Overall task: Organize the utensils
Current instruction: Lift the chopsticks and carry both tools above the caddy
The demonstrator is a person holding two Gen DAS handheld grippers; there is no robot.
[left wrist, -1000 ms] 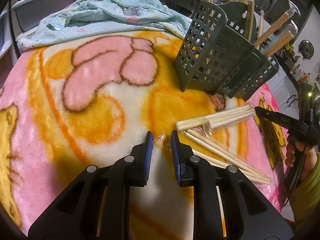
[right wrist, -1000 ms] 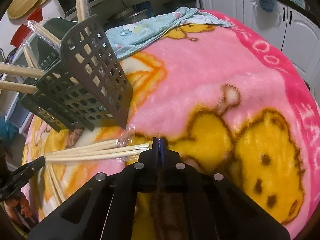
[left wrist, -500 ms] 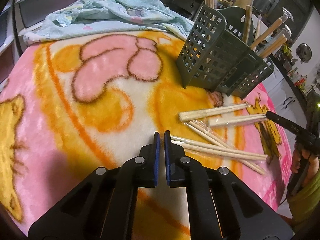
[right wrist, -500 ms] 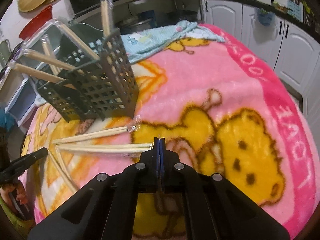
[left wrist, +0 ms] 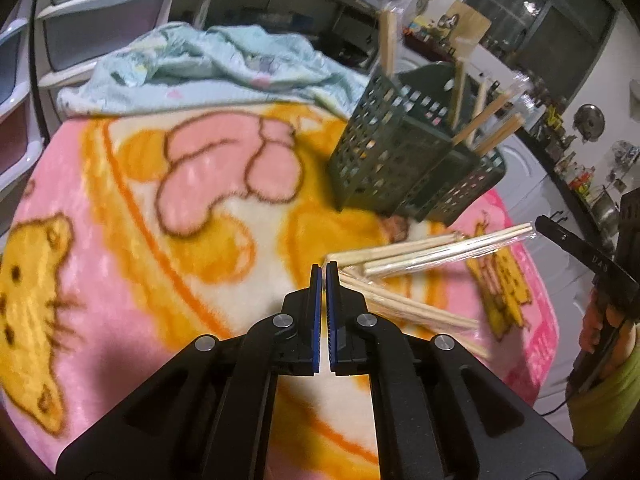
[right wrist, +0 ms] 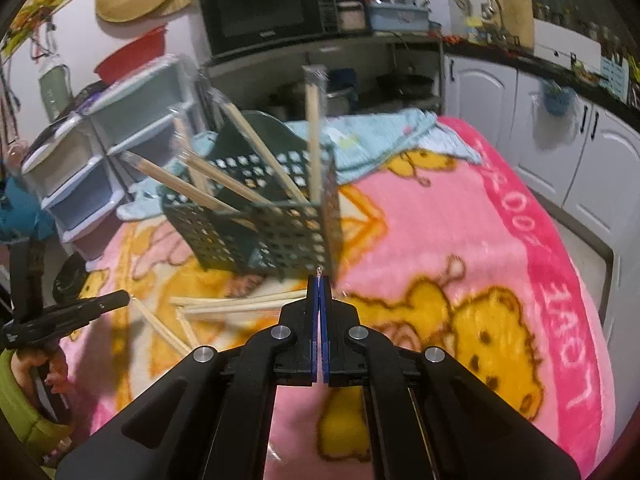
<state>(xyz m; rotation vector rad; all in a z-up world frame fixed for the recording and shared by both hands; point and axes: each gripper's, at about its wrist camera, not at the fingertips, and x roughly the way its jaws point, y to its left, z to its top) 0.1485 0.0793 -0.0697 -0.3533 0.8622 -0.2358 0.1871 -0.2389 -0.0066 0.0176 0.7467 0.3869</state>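
Note:
A dark green perforated utensil caddy point(left wrist: 404, 160) stands on the blanket with several wrapped chopstick pairs sticking out; it also shows in the right wrist view point(right wrist: 264, 216). Several wrapped chopstick pairs point(left wrist: 432, 252) lie loose on the blanket below the caddy, and show in the right wrist view point(right wrist: 240, 304) too. My left gripper point(left wrist: 323, 270) is shut with nothing between its pads, raised just left of the loose chopsticks. My right gripper point(right wrist: 320, 280) is shut, with only a thin sliver of clear wrapper at its tips, raised in front of the caddy.
A pink and yellow cartoon blanket point(left wrist: 160, 208) covers the table. A crumpled light blue cloth point(left wrist: 208, 64) lies behind the caddy. White drawers point(right wrist: 100, 160) stand left of the table, white cabinets point(right wrist: 560, 140) to the right, a microwave point(right wrist: 264, 12) behind.
My left gripper closed from open and rose away from the chopsticks. My right gripper stayed shut and lifted up and back; the chopsticks it touched now lie on the blanket.

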